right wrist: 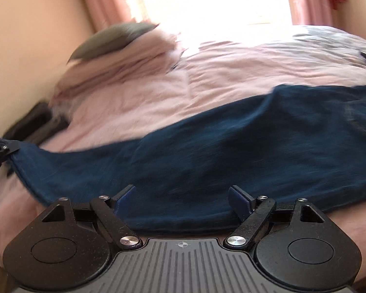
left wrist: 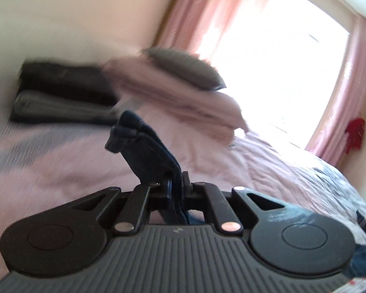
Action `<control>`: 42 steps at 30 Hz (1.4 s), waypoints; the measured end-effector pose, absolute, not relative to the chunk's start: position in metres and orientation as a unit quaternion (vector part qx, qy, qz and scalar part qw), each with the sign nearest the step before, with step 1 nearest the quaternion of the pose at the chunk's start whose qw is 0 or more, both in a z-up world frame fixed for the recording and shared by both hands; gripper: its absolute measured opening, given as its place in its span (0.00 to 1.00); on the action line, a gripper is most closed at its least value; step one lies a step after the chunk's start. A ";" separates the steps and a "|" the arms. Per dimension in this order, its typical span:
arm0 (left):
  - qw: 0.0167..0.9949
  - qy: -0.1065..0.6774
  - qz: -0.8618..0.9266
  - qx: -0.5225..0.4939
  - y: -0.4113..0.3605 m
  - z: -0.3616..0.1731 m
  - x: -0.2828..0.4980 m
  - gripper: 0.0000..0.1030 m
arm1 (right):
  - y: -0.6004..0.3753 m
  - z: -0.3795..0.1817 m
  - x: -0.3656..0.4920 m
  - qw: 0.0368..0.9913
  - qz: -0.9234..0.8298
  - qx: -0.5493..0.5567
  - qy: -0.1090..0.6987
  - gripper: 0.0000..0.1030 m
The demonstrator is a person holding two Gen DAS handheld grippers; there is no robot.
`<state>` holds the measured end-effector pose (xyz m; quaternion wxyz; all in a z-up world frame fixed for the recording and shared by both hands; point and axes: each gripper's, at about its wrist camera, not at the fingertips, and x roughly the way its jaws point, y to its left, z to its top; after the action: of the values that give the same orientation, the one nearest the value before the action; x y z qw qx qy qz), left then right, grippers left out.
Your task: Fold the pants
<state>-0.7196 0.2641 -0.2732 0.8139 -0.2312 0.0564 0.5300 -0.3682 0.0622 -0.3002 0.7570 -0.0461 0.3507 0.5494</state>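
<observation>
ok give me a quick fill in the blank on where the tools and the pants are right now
1. The left tool is shut on a bunched end of the dark blue ____.
2. The right tool has its fingers ____, holding nothing.
3. The pants lie spread over a ____ bedspread.
4. On the pile of pink bedding near the window rests a ____ pillow.

Missing words: pants; open; pink; grey
</observation>
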 end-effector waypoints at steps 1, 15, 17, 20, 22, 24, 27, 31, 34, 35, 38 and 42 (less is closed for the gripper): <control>0.827 0.057 0.521 -0.205 0.257 -0.261 -0.703 0.03 | 0.052 -0.294 -0.354 0.767 0.539 -0.033 0.348 0.77; 0.928 0.295 0.219 -0.056 0.113 -0.329 -0.432 0.22 | -0.085 -0.274 -0.206 0.857 0.366 0.072 0.355 0.77; 0.913 0.338 0.220 -0.066 0.103 -0.355 -0.429 0.22 | -0.095 -0.279 -0.202 0.847 0.374 0.081 0.369 0.77; 0.921 0.310 0.216 -0.092 0.104 -0.344 -0.458 0.24 | -0.096 -0.285 -0.203 0.828 0.402 0.097 0.378 0.77; 0.924 0.288 0.227 -0.111 0.112 -0.326 -0.476 0.24 | -0.088 -0.288 -0.205 0.804 0.432 0.129 0.388 0.76; 0.923 0.270 0.250 -0.115 0.122 -0.311 -0.498 0.24 | -0.079 -0.292 -0.207 0.765 0.470 0.170 0.407 0.73; 0.914 0.251 0.293 -0.127 0.140 -0.302 -0.526 0.25 | -0.059 -0.305 -0.205 0.706 0.500 0.217 0.452 0.60; 0.889 0.269 0.339 -0.150 0.167 -0.315 -0.550 0.25 | -0.030 -0.319 -0.201 0.664 0.492 0.244 0.507 0.51; 0.876 0.280 0.352 -0.173 0.180 -0.329 -0.563 0.24 | -0.008 -0.327 -0.194 0.654 0.453 0.235 0.558 0.46; 0.874 0.281 0.354 -0.178 0.183 -0.333 -0.566 0.24 | -0.003 -0.329 -0.192 0.652 0.444 0.234 0.568 0.45; 0.875 0.276 0.352 -0.185 0.188 -0.339 -0.572 0.25 | 0.011 -0.333 -0.184 0.652 0.419 0.238 0.585 0.40; 0.877 0.277 0.349 -0.181 0.191 -0.342 -0.572 0.25 | 0.017 -0.340 -0.186 0.666 0.401 0.236 0.583 0.32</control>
<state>-0.5716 0.1911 -0.3422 0.8769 -0.1809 0.2766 0.3490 -0.1856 0.0172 -0.3405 0.6661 0.2356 0.5833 0.4007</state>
